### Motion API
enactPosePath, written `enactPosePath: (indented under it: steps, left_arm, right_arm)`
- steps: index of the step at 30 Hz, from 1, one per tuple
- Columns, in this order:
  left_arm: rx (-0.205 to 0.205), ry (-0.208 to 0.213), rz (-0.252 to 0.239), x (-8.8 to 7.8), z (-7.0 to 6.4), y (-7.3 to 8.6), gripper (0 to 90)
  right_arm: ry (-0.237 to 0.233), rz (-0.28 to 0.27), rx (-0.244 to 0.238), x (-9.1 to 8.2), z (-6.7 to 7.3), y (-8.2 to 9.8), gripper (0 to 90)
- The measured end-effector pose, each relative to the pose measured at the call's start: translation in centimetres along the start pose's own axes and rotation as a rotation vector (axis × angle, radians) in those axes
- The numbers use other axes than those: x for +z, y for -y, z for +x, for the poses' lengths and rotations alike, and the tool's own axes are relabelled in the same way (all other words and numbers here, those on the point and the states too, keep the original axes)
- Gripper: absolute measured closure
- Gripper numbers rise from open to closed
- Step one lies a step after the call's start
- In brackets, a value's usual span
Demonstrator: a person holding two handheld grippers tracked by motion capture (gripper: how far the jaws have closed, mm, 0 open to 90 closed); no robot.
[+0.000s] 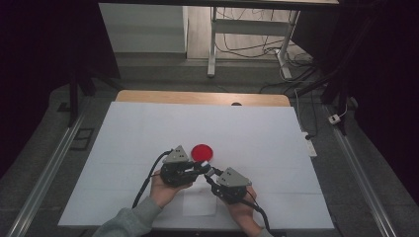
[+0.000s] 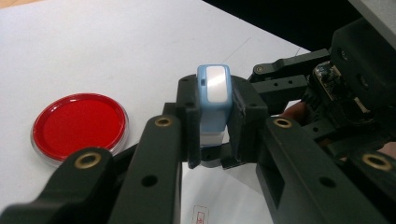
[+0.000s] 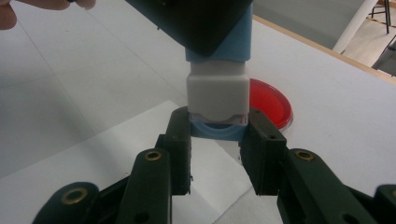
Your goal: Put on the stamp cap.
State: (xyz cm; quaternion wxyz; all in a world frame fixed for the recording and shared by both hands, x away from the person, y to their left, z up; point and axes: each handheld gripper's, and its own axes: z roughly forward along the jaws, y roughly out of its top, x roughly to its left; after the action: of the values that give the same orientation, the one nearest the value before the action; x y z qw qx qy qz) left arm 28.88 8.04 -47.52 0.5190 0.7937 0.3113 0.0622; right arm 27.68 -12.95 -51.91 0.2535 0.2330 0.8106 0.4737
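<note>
A small stamp [image 2: 213, 100] with a light-blue top and a white body [image 3: 217, 91] is held above the table between both grippers. My left gripper [image 2: 215, 119] is shut on its blue and white body. My right gripper [image 3: 218, 133] is shut on the blue cap [image 3: 217, 129] at the stamp's lower end. In the high view the left gripper [image 1: 196, 168] and the right gripper [image 1: 212, 174] meet tip to tip at the stamp [image 1: 206, 169], just in front of a round red disc [image 1: 201, 152] with a clear rim that lies flat on the table.
A white sheet covers the table [image 1: 148, 128], with a wooden edge [image 1: 197, 97] at the back. A small paper slip [image 1: 200, 205] lies near the front edge below the grippers. Beyond the table are a desk frame and cables on the floor [image 1: 257, 47].
</note>
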Motion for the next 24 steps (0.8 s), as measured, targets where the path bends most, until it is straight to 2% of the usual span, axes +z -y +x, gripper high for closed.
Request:
enactPosePath:
  steps: [24]
  left_arm:
    - [-0.012, 0.008, -0.005, 0.28, -0.04, 0.24, 75.8]
  right_arm:
    - [0.030, 0.000, -0.026, -0.20, 0.26, -0.01, 65.0]
